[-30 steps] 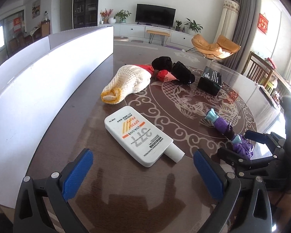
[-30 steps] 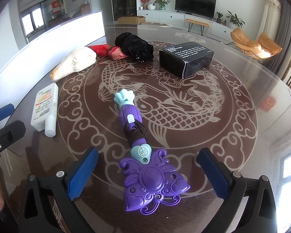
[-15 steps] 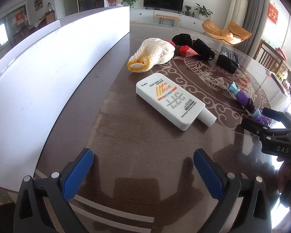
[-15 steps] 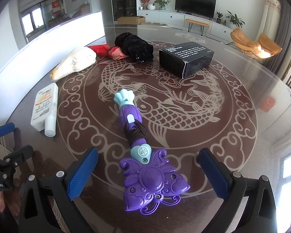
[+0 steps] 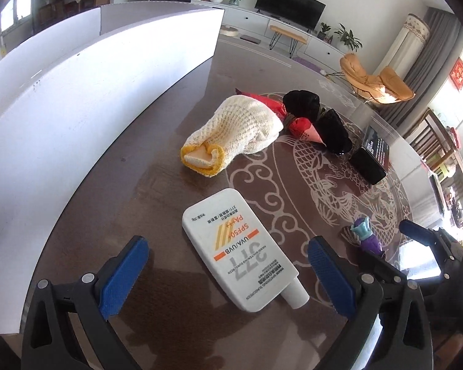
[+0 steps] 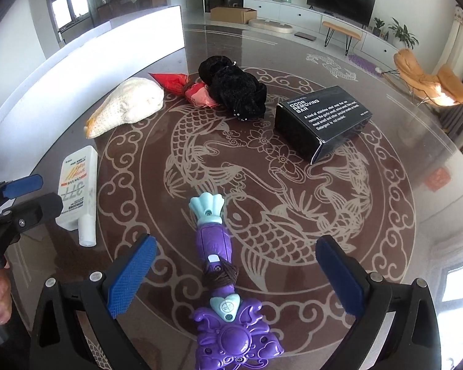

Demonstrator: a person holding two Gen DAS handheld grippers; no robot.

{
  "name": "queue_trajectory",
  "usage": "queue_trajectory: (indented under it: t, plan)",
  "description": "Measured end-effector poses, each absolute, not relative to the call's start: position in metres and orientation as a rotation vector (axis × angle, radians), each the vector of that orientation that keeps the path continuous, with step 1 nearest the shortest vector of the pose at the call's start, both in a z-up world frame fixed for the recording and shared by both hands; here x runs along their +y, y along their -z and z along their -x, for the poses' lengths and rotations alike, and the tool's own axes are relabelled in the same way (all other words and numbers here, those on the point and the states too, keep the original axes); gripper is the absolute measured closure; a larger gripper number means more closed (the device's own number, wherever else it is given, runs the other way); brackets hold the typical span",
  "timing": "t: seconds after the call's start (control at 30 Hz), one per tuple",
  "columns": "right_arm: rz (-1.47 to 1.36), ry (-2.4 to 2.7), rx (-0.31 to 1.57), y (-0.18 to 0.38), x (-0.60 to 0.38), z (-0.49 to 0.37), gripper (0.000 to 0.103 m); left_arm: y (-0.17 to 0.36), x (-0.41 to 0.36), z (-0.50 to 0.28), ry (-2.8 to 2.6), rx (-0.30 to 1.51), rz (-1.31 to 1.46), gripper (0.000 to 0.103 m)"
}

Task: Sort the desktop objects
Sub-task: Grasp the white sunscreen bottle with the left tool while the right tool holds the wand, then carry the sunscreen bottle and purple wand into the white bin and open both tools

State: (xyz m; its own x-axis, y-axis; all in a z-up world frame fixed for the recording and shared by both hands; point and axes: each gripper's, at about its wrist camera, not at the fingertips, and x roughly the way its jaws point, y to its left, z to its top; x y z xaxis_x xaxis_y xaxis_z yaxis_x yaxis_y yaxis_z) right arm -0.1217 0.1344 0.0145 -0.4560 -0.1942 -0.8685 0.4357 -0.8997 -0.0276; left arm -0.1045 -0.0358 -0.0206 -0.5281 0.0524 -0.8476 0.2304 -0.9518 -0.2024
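Note:
A white sunscreen bottle (image 5: 240,252) lies flat on the dark patterned table (image 5: 157,203), cap toward me. My left gripper (image 5: 228,274) is open, its blue pads either side of the bottle's cap end, not touching it. A purple toy wand (image 6: 219,265) with a teal tip lies lengthwise between the blue pads of my open right gripper (image 6: 236,274). The right wrist view also shows the sunscreen bottle (image 6: 77,191) and the left gripper (image 6: 37,194) at the left. The right gripper (image 5: 389,240) shows at the right edge of the left wrist view, by the wand (image 5: 367,237).
Farther back lie a cream knitted glove (image 6: 129,108), a red packet (image 6: 185,88), a black cloth bundle (image 6: 234,89) and a black box (image 6: 321,120). A long white board (image 5: 77,108) stands along the table's left side. A hand (image 6: 0,289) holds the left gripper.
The left gripper swung away from the sunscreen bottle, then came forward, so the bottle now lies between its pads. The right gripper and the wand have stayed put.

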Motion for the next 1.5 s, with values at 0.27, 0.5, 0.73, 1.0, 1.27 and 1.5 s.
queue_trajectory:
  t: [0.27,0.5,0.73,1.0,1.27,1.5]
  plan:
    - [-1.406,2.235,0.492,-0.014,0.120,0.127,0.019,0.039,-0.032,0.099,2.642,0.071,-1.528,0.000]
    - [-1.477,2.044,0.655,-0.009,0.106,0.134,0.050,0.032,-0.034,0.091,2.776,-0.042,-1.544,0.036]
    - [-1.550,2.114,0.545,-0.019,0.119,0.126,0.079,0.015,-0.043,0.069,2.952,0.091,-1.475,0.052]
    - [-1.285,2.276,0.344,-0.099,0.135,0.098,0.079,-0.050,-0.080,0.027,3.080,0.285,-1.138,0.052]
    - [-0.989,2.318,0.265,-0.185,0.063,0.097,0.079,-0.116,-0.166,0.024,2.996,0.407,-0.944,0.052]
    - [-0.885,2.139,0.172,-0.221,-0.042,0.087,0.079,-0.120,-0.273,0.027,2.790,0.416,-0.954,0.052]
